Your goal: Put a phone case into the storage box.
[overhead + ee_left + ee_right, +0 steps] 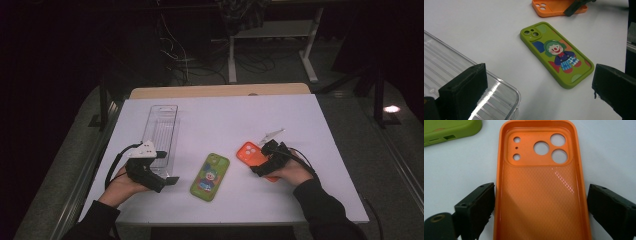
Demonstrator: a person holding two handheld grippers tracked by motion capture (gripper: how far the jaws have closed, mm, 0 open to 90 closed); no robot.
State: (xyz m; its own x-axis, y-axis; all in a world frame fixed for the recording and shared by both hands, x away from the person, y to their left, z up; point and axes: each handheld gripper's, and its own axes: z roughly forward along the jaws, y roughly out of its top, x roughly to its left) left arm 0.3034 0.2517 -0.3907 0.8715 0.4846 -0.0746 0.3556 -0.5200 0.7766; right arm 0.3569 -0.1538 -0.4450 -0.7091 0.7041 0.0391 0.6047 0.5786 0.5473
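An orange phone case lies inside-up on the white table, camera holes at its far end. My right gripper straddles its near half: one jaw sits right beside the case's left edge and the other stands a small gap off its right edge, so it is open. From above, the right gripper covers the near part of the orange case. A green case with a clown picture lies face-up at mid-table. My left gripper rests open with nothing between its jaws.
A clear ribbed plastic tray lies lengthwise at the left, its near end beside the left gripper. The green case lies just ahead of that gripper. A small pale object lies beyond the orange case.
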